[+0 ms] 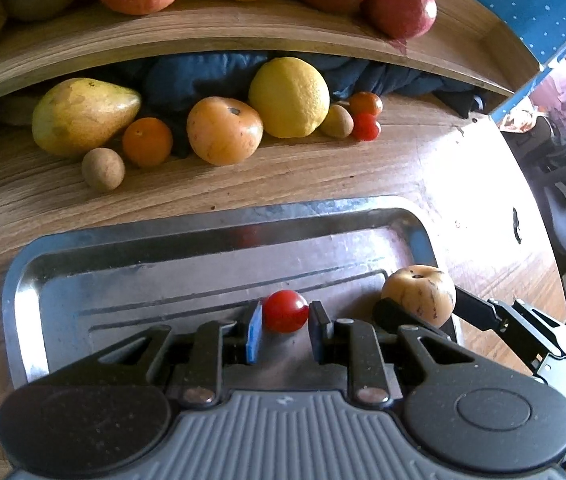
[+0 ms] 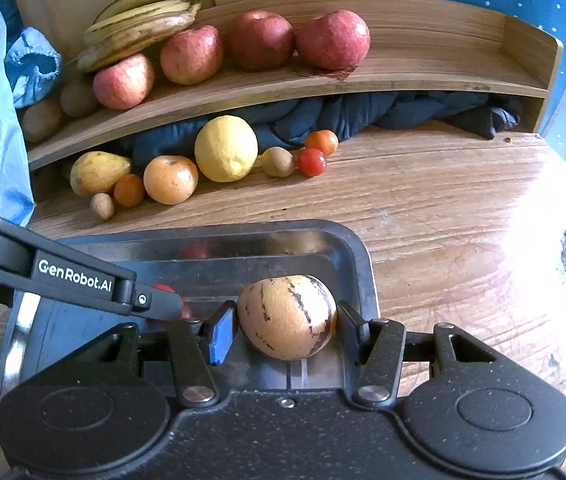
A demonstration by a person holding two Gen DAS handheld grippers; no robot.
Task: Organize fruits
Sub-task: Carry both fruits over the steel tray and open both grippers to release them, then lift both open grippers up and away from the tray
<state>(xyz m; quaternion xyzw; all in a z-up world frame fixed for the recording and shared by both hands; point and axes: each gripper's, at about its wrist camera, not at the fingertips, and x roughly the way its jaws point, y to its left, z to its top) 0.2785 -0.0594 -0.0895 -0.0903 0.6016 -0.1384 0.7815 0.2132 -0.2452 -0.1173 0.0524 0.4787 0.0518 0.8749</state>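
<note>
The left gripper (image 1: 286,322) has its jaws closed on a small red cherry tomato (image 1: 285,311), one pad on each side of it, low over the metal tray (image 1: 131,256). Just to the right of those jaws, the right gripper (image 2: 287,330) grips a tan, brown-streaked round fruit (image 2: 287,317) (a pepino melon, by its stripes); its jaws press both flanks of the fruit above the tray's right-hand end. In the right wrist view the left gripper's arm crosses in from the left, and the tomato shows only as a red sliver behind its tip.

Ahead of both pairs of jaws, beyond the tray's far rim, loose fruit lies on the wooden bench (image 2: 423,200) along the foot of a shelf (image 2: 403,76): a pear (image 1: 83,116), a small orange (image 1: 147,141), a second tan fruit (image 1: 224,130), a lemon (image 1: 289,97), two small brown fruits, another little orange and another cherry tomato (image 1: 365,126). Dark blue cloth (image 2: 383,114) is bunched behind them under the shelf. On the shelf, farther ahead still, sit red apples (image 2: 333,39) and, to the left, a bunch of bananas (image 2: 139,20).
</note>
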